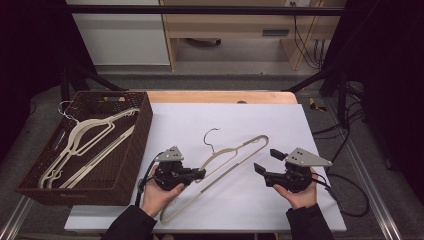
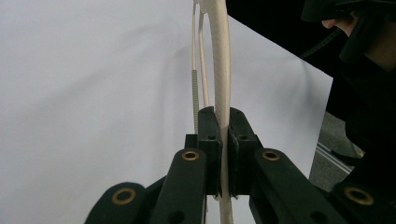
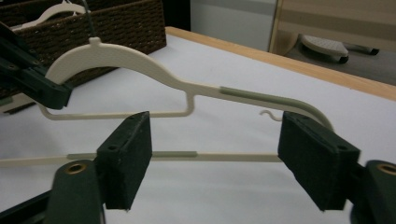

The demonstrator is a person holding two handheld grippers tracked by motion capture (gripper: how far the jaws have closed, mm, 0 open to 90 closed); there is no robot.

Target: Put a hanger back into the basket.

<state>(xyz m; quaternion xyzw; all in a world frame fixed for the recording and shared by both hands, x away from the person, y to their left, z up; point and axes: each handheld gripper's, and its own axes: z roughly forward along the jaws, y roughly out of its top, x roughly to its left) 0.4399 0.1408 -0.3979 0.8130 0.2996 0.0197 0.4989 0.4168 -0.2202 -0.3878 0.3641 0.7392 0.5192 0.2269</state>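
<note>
Table (image 1: 220, 96) carried one white sheet (image 1: 280, 125), wood edge bare along the far side. One brown wicker basket (image 1: 135, 150) sat on the table's left part, touching the sheet's left edge; cream hangers (image 1: 80, 140) lay piled inside it, at least two, exact count unclear from the overlap. One more cream hanger (image 1: 227, 160) was out over the sheet between the two grippers, hook (image 1: 211, 135) toward the far side, long bar running down toward the near edge. Nothing stood between this hanger and the basket except the left gripper itself.

Two grippers, one per hand. Left gripper (image 1: 198, 174) sat just right of the basket, jaws pressed together on the hanger's shoulder arm; left gripper view confirmed the pinch, pads clamped on the cream arm (image 2: 220, 70). Right gripper (image 1: 266, 162) was right of the hanger, jaws spread, nothing pressed between them.

High view gave the layout: basket, sheet, both hands, cables. Right gripper view (image 3: 219, 158) gave what the high view hid: hanger sat beyond the spread pads, not touched by them, its grey grip strip (image 3: 257, 95) on the shoulder, a small notch hook (image 3: 268, 114) near the end, and the left gripper (image 3: 51, 93) gripping the far shoulder, basket (image 3: 116, 32) behind. Left gripper view showed the thin lower bar beside the held arm.
</note>
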